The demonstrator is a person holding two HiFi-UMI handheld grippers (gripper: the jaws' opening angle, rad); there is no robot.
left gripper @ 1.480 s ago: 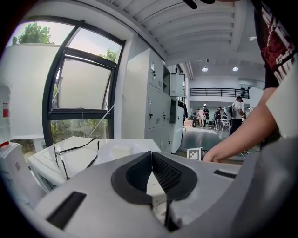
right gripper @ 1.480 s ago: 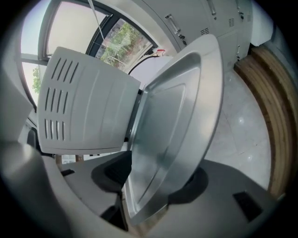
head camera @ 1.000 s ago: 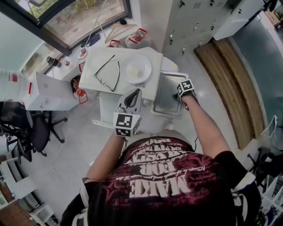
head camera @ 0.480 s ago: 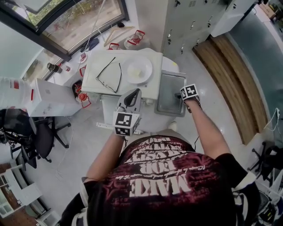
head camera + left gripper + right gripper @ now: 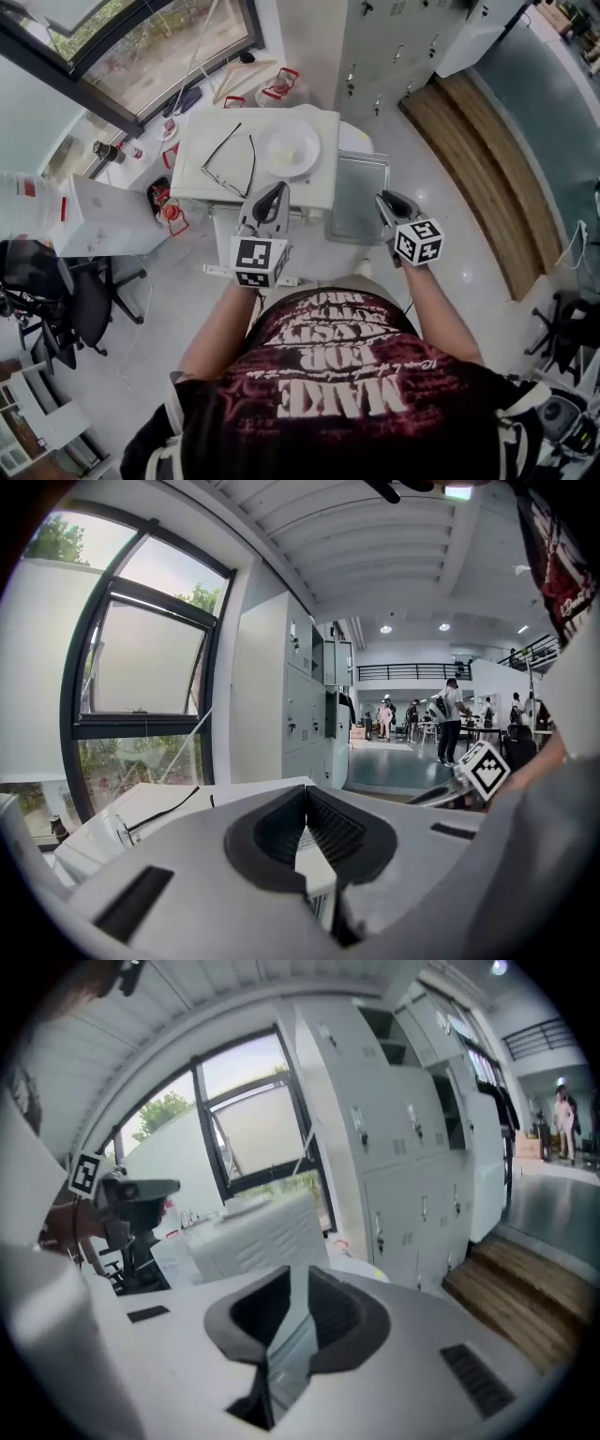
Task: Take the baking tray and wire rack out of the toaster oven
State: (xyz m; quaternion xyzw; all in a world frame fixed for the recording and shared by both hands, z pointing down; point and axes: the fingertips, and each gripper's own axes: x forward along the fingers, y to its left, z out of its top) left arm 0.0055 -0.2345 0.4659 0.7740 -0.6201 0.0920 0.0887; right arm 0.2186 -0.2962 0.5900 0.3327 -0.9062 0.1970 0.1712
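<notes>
Baking tray (image 5: pixel 357 187): released, flat beside the white counter (image 5: pixel 314 193). Right gripper (image 5: pixel 387 204): lifted clear, jaws just closing to a narrow gap, empty. Left gripper (image 5: pixel 272 197): jaws together, empty. Wire rack: unseen, likely outstanding.

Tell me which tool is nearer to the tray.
The right tool, beside the tray's right edge; its jaws have just been closing, with nothing between them. The left tool hangs at the oven's front, farther off.
</notes>
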